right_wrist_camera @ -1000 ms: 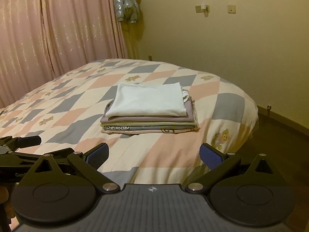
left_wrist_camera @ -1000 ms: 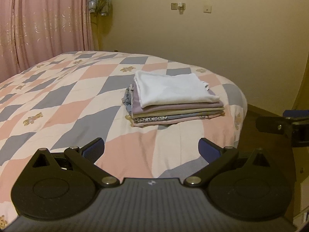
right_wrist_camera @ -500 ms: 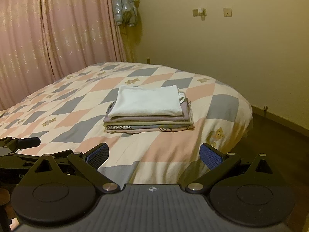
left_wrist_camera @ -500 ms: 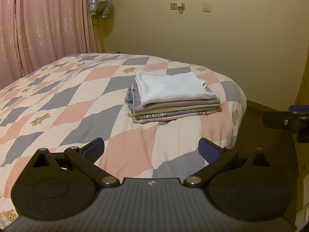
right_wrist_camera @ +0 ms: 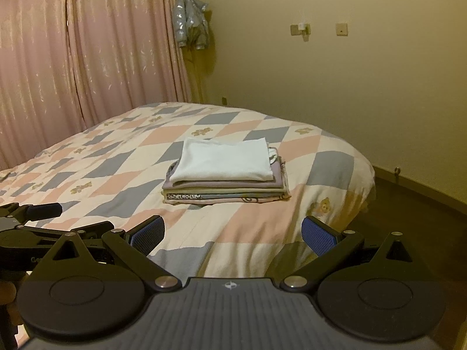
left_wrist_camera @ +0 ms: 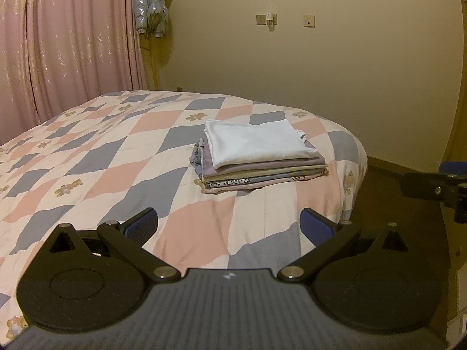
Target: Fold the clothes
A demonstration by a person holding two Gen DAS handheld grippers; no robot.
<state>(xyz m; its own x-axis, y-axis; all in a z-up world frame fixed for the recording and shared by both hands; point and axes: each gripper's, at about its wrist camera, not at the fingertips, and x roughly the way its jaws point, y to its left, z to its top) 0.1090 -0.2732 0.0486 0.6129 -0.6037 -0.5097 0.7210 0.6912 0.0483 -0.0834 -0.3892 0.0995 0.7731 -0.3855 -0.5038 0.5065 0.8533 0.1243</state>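
A bed, covered by a diamond-patterned quilt in pink, grey and cream, filled most of both views, with pink curtains behind it. A stack of folded clothes, topped by a white garment, lay on the quilt near the bed's far corner. The left gripper was held above the near edge of the bed with its jaws spread wide and nothing between them. The right gripper was likewise released and empty, well apart from the stack. A small jacket hung by the curtains.
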